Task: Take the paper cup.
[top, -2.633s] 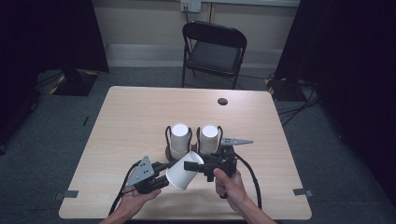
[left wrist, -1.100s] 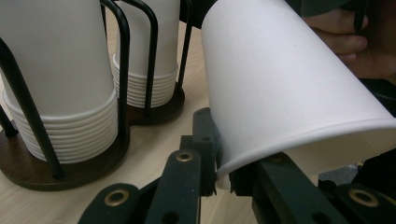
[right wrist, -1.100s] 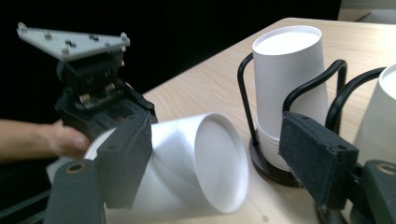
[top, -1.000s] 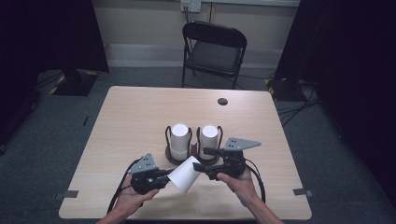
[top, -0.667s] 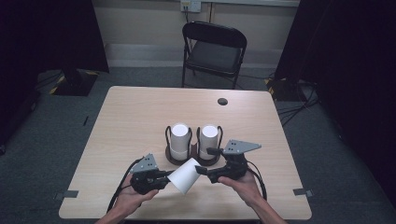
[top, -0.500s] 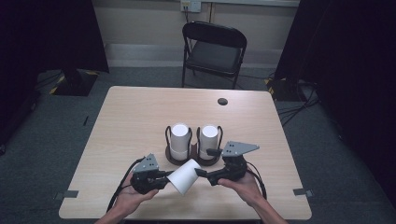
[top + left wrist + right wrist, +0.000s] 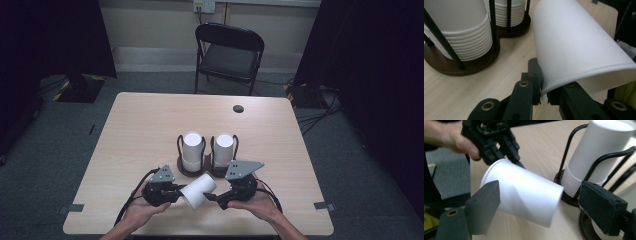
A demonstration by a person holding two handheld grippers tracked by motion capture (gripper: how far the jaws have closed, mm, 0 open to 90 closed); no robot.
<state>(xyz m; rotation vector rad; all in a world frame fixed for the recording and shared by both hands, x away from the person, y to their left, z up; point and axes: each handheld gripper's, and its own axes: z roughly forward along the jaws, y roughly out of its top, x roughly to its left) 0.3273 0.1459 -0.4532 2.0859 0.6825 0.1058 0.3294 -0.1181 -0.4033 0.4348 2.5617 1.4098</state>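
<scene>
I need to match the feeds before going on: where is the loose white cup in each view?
High view: loose white cup low centre, between the grippers.
Left gripper view: upper right, rim pinched in the jaws.
Right gripper view: centre, between open jaws.
Shared landmark: the cup holder.

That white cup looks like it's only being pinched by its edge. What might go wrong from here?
The left gripper pinches only the rim of the paper cup, which is tilted on its side; thin paper there might crease or slip out. The right gripper has just been opening, its pads apart from the cup between them, so it gives no backup. The full cup holder stands close behind; a swing might knock its stacks.
</scene>
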